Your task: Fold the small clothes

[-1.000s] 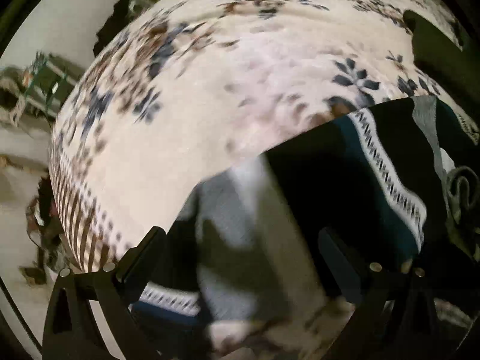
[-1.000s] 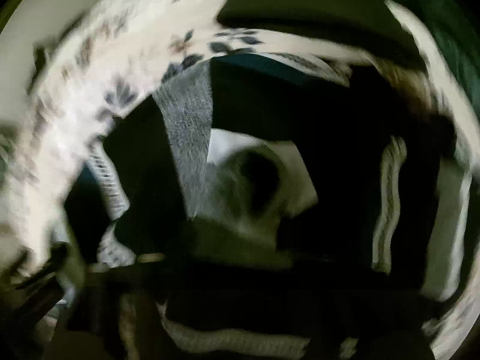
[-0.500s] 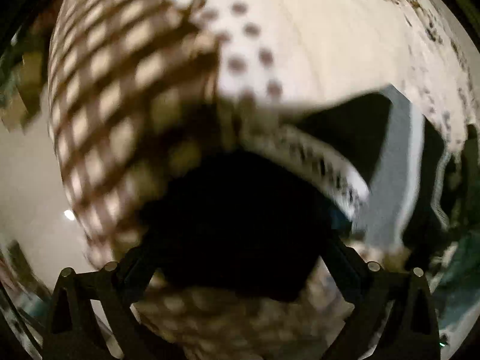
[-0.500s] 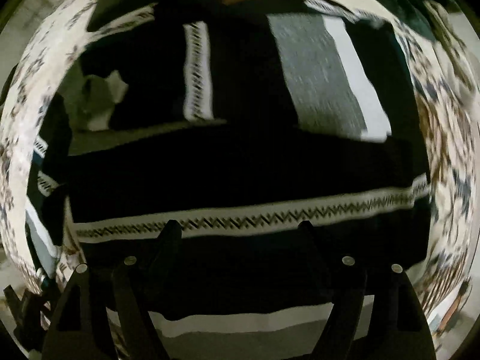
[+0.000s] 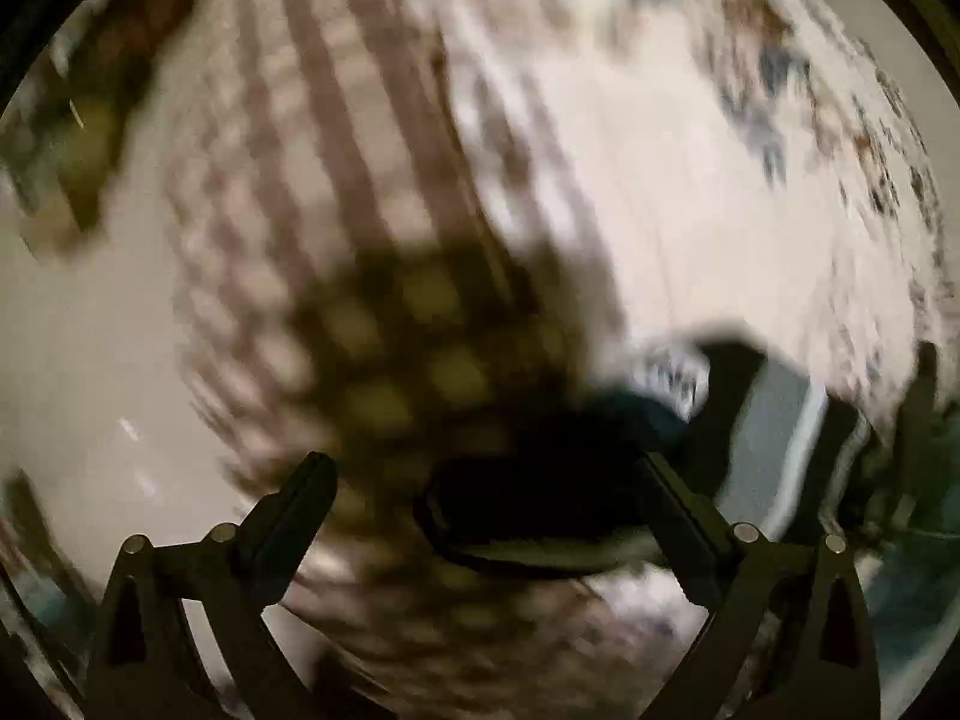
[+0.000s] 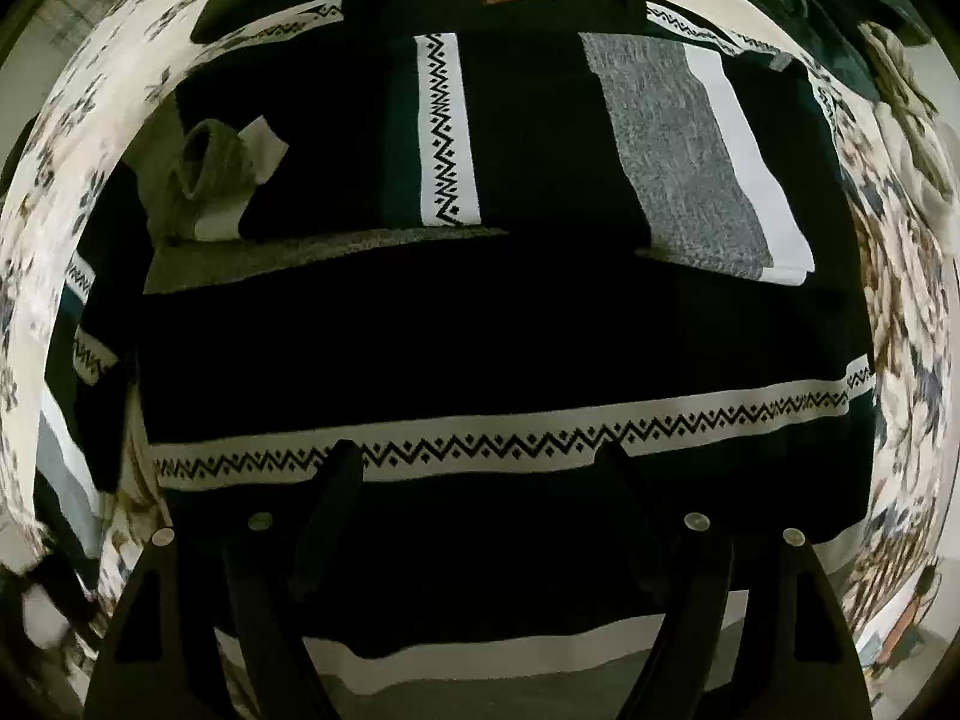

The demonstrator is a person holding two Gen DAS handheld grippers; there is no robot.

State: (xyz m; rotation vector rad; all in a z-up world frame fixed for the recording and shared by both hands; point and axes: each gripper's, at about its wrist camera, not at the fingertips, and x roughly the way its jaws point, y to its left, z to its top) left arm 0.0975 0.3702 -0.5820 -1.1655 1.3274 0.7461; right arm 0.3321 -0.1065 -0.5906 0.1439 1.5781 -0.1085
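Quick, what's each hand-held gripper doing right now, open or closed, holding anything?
Left hand-held gripper: open, holding nothing.
Right hand-held gripper: open, above the black sweater.

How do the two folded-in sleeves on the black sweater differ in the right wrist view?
The left sleeve shows a white band with a black zigzag; the right sleeve shows a grey band edged in plain white. The left sleeve lies nearly straight up the frame; the right sleeve slants outward. Both rest flat on the sweater.
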